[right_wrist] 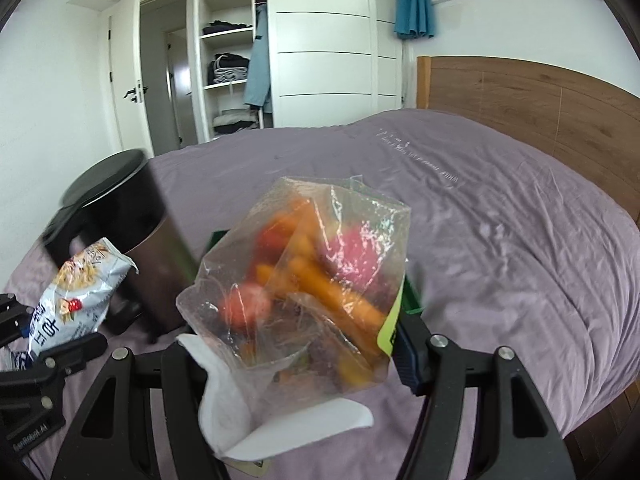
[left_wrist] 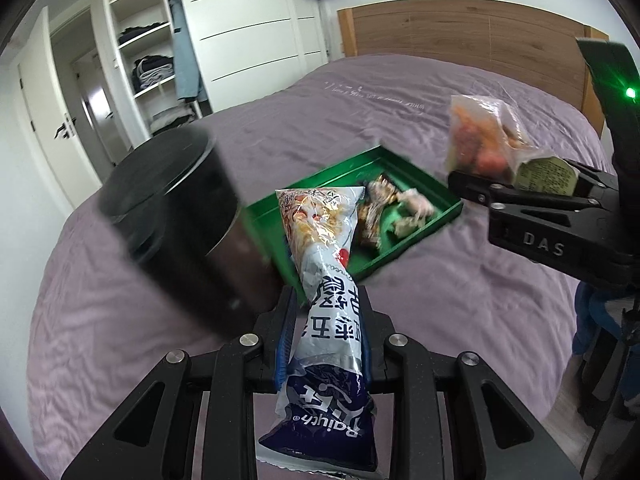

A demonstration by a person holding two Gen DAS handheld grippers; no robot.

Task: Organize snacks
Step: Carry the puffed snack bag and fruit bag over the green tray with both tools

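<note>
Snacks: each gripper's jaws clamp one, noodle packet left, clear bag right.

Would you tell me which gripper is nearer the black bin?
Left. The left gripper, clamping the noodle packet, is right beside the black bin; the right gripper is beyond the green tray.

Both views are taken from the wrists, angled down over the purple bed toward the headboard. The black bin and wardrobe are shared at close range.
</note>
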